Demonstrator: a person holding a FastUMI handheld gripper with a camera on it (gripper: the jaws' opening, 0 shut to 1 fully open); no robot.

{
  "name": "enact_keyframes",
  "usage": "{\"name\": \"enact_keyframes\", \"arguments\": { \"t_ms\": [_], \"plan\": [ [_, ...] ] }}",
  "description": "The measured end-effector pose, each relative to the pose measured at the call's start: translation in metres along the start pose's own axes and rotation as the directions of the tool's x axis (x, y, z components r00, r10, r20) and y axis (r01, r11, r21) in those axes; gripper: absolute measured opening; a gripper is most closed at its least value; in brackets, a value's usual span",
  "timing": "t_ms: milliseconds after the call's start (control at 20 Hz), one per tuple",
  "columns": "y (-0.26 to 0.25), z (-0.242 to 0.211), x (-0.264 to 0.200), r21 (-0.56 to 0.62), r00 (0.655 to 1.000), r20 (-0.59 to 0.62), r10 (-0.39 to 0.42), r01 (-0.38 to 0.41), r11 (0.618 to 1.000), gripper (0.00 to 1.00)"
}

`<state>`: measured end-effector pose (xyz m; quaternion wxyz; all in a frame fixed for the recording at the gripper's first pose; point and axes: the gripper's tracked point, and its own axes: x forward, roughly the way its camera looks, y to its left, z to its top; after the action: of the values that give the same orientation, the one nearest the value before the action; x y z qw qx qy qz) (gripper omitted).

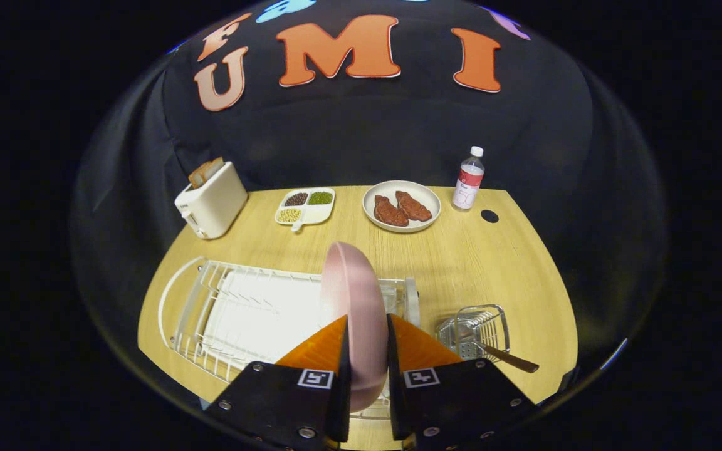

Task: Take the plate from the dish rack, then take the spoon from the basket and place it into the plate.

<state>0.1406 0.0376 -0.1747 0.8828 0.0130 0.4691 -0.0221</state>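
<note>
A pink plate stands on edge between my fingers, and my gripper is shut on its rim. Below and to the left of it lies the white wire dish rack, and the plate is over the rack's right end. To the right of my fingers sits a small wire basket with a brown-handled spoon in it, its handle sticking out towards the table's right side. Whether the plate's lower edge rests in the rack is hidden by my fingers.
Beyond the rack, along the back of the wooden table, stand a white toaster with bread, a divided dish of beans, a white plate with meat and a water bottle. A round hole is near the bottle.
</note>
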Motion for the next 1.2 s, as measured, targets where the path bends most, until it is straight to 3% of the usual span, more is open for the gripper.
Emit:
{"name": "enact_keyframes", "arguments": {
  "t_ms": [200,500,950,1200],
  "plan": [
    [-0.003,0.007,0.0,0.023,1.0,0.016,-0.013,0.013,1.0,0.21],
    [0.006,0.021,-0.009,-0.047,0.995,0.068,-0.067,0.07,0.996,0.21],
    [0.003,0.024,-0.006,0.027,0.995,0.061,-0.084,0.082,0.996,0.21],
    [0.004,0.033,-0.005,0.004,0.992,0.054,-0.111,0.111,0.994,0.21]
  ]
}}
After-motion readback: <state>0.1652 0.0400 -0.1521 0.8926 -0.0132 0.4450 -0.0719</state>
